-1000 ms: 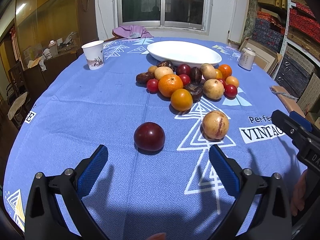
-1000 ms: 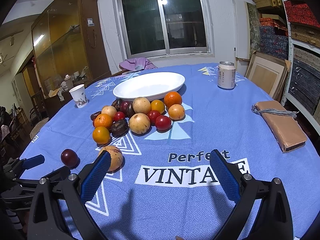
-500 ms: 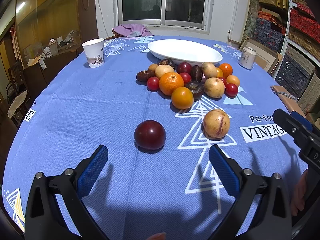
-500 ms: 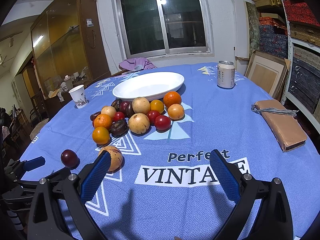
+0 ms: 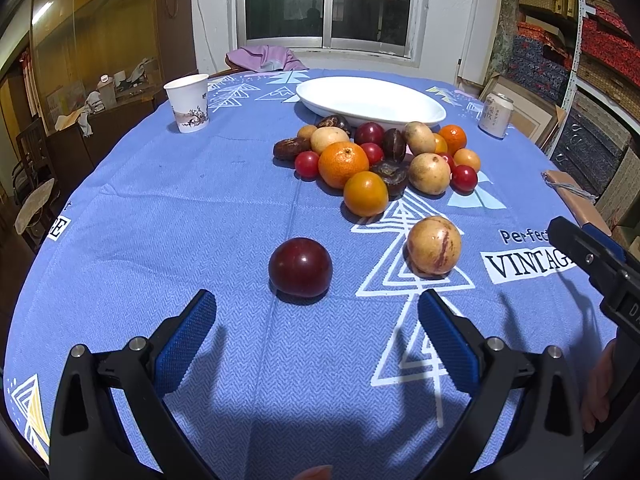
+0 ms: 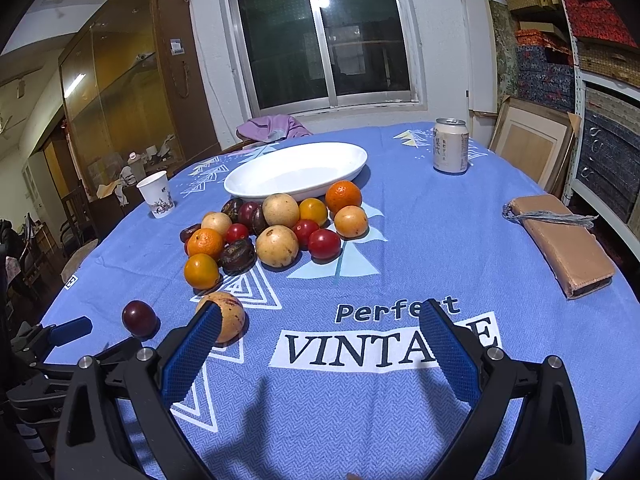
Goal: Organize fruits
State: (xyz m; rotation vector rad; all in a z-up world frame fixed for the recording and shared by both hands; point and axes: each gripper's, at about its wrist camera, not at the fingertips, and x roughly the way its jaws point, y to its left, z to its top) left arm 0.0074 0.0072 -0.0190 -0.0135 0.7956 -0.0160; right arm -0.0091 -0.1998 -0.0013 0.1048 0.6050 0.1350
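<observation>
Nothing sorted yet: white dish (image 5: pixel 372 98) is sitting bare, fruit pile (image 5: pixel 380 160) lying on bench w/ plum (image 5: pixel 300 266) apart. Left gripper (image 5: pixel 316 320) & right gripper (image 6: pixel 320 336) are hovering, jaws spread, holding nothing.

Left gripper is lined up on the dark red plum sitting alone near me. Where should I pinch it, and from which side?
Grip the dark red plum across its widest middle, coming straight forward and low with the left gripper, which is open and already facing it. It is round, so any narrower hold may slip; it stands clear of the speckled yellow fruit.
</observation>
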